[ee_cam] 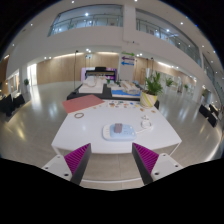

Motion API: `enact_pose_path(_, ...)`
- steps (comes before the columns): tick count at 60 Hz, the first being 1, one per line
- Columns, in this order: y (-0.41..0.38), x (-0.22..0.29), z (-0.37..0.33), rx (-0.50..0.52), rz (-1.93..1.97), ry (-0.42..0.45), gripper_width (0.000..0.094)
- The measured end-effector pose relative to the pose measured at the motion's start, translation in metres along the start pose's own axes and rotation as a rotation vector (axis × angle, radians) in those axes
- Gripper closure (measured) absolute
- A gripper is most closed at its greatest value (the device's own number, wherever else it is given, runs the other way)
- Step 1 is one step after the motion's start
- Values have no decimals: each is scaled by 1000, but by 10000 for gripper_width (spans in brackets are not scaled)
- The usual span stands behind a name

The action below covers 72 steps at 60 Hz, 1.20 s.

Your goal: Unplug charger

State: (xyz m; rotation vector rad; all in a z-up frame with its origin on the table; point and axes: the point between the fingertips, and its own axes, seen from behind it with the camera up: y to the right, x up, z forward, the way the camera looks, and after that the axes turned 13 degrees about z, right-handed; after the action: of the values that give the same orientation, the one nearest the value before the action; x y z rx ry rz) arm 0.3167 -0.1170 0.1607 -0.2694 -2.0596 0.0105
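Observation:
A white table (90,135) stands just ahead of my gripper (111,153). On its middle lies a pale bluish flat thing (118,130); it is too small to tell whether it is the charger. A small dark round object (80,116) lies to its left, and a small upright clear object (147,122) stands to its right. My fingers, with magenta pads (78,158), are apart and hold nothing. They hover short of the table's near edge, over the floor.
A potted green plant (152,88) stands behind the table on the right. A second table with a red mat (82,102) is behind on the left, and more tables (112,88) stand further back. Shiny open floor (30,125) lies around them.

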Motion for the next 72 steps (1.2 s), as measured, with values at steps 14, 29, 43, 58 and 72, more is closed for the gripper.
enact_pose_path(14, 26, 14, 122, 41, -30, 148, 78)
enact_pose_path(29, 27, 7, 245, 90, 10, 149, 81)
enact_pose_path(43, 20, 17, 290, 128, 38, 152, 388)
enact_pose_path(58, 25, 56, 278, 151, 76, 224, 736)
enact_pose_path(72, 83, 156, 239, 103, 111, 275, 739)
